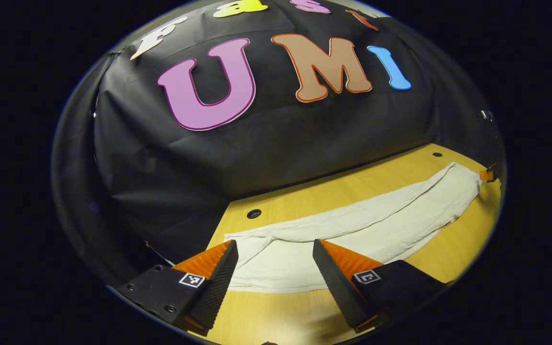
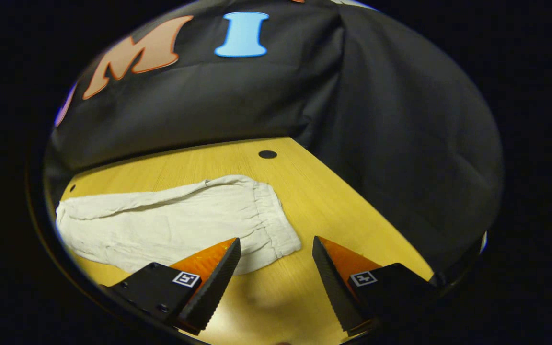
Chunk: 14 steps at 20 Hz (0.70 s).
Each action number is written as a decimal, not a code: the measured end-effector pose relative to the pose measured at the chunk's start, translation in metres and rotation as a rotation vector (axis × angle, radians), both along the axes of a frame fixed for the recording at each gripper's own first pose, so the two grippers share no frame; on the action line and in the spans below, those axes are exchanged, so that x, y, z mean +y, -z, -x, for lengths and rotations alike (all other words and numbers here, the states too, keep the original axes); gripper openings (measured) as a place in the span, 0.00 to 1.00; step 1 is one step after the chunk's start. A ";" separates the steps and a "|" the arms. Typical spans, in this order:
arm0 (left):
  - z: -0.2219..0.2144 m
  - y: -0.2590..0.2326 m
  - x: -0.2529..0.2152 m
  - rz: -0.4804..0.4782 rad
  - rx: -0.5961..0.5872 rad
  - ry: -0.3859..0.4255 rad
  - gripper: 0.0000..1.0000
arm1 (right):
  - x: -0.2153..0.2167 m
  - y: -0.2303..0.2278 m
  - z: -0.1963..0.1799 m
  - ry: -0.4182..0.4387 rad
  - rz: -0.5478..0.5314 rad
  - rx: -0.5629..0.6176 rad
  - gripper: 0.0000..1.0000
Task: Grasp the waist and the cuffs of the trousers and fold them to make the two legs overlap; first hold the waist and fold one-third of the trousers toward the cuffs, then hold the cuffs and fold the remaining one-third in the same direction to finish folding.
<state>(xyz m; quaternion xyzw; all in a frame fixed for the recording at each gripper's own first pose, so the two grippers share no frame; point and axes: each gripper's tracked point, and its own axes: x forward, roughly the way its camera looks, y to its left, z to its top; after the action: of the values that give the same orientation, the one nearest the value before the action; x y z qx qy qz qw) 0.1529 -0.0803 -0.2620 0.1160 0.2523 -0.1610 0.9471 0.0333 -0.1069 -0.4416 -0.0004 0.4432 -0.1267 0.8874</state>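
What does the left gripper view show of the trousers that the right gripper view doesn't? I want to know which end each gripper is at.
The left gripper view looks along the trousers from the cuff end, with the open left gripper above the cuffs. The right gripper view has the gathered waist beside the open right gripper. Both show the trousers flat on the wooden table with the legs already overlapped.

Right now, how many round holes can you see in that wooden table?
3. In the left gripper view, one hole lies beyond the trousers near their cuff end, another near the far end. The right gripper view adds a small one at its left edge. The trousers may hide more.
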 end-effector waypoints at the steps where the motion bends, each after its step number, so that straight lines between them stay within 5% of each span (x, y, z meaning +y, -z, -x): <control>1: 0.000 -0.003 -0.002 -0.003 -0.002 0.005 0.96 | 0.001 0.005 0.004 0.041 -0.038 0.017 0.98; 9: 0.002 0.000 -0.008 -0.017 0.022 0.001 0.96 | 0.008 0.036 -0.004 0.332 -0.317 0.046 0.97; 13: 0.003 0.006 -0.022 -0.025 0.029 0.002 0.96 | 0.001 0.043 -0.014 0.413 -0.359 0.051 0.78; 14: 0.001 0.007 -0.025 -0.027 0.033 0.001 0.96 | -0.006 0.044 -0.011 0.439 -0.351 0.055 0.81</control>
<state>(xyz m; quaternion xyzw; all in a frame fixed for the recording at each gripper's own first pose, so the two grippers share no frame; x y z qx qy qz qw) 0.1523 -0.1049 -0.2692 0.1262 0.2698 -0.1602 0.9411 0.0438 -0.1134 -0.4852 0.2460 0.4718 -0.2370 0.8128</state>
